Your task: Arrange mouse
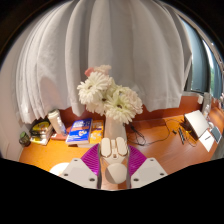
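Observation:
A white computer mouse (114,150) sits between my fingers, its buttons pointing away from me. My gripper (113,162) is shut on it: the purple pads (93,158) press on both of its sides. The mouse hangs over the orange wooden table (165,155), just in front of a vase of white flowers (108,95). The underside of the mouse is hidden.
Books (80,128) and a yellow object (40,132) lie on the table to the left, with a small white card (57,122) standing between them. A white device (200,125) and dark cables (150,130) are to the right. White curtains (130,50) hang behind the table.

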`<state>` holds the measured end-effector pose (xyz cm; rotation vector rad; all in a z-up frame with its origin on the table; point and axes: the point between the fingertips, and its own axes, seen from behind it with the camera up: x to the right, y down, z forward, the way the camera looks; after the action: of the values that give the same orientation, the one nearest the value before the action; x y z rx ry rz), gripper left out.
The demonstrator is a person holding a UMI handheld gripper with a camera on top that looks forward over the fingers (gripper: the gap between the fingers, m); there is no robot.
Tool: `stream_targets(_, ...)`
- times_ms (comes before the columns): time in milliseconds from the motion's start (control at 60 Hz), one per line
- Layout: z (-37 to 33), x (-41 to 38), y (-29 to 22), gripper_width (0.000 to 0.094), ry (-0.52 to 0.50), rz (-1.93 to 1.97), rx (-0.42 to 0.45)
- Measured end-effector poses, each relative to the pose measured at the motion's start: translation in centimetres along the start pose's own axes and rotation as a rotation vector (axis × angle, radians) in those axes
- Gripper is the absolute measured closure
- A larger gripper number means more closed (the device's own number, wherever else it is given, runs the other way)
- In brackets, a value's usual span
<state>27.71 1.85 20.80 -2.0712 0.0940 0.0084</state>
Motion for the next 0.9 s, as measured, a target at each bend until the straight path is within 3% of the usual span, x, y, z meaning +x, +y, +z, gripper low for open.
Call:
stream_targets(133,-3.2,-5.4,-4.5,0.0606,-0.044,-0.008,0.079)
stream_targets(233,-3.8,-9.5,-4.4,0.0606,-0.052,-0.034,0.106)
stream_targets(550,3.4,-18.2,11.9,0.0605,-0.003,-0.033,-0.177)
stream_targets(733,6.0,-19.4,19.0,0.0605,0.035,-0.046,-0.286)
stream_targets(900,6.6,-19.9,22.1,0.057,0.057,-0.069,-0.316)
